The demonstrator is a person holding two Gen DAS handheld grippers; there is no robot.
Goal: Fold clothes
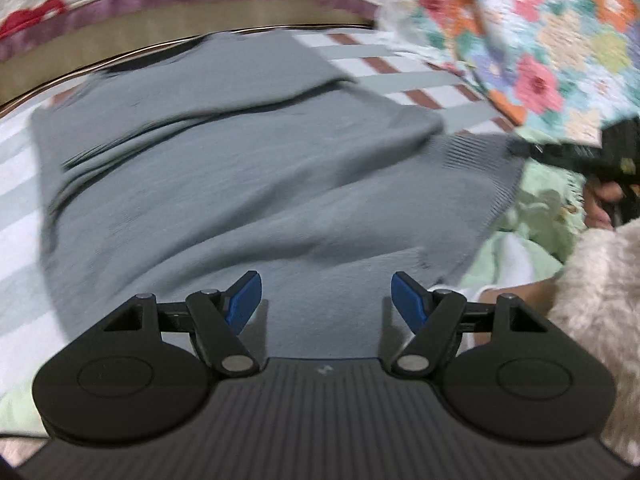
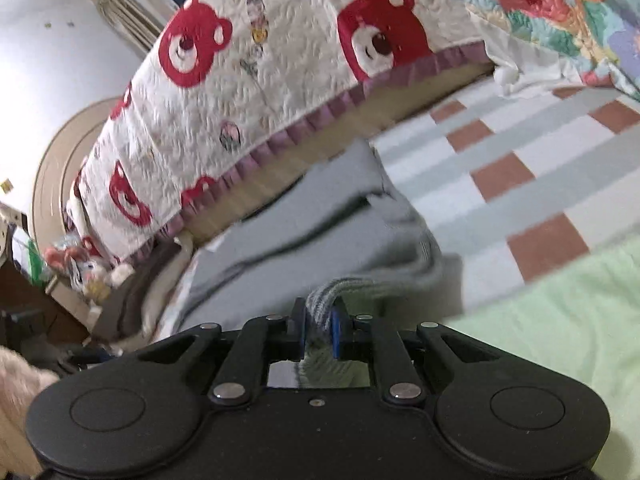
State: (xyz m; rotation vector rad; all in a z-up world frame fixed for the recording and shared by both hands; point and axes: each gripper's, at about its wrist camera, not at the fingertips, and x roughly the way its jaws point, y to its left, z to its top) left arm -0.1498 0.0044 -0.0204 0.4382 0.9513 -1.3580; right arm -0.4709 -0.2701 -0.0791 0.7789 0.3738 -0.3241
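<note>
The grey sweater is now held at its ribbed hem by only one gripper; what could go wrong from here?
1. The right gripper pinches only a small bunch of the ribbed hem, so the knit may slip out when pulled.
2. The left gripper hangs open over the grey sweater and holds nothing, so a one-sided pull could drag it crooked.
3. The sleeve already folded across the top could slide open.

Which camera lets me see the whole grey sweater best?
The left wrist view: the grey sweater spreads across the bed with one part folded over, and the open left gripper is above it. The right wrist view shows only a bunched slice, with its ribbed edge pinched in the right gripper.
</note>
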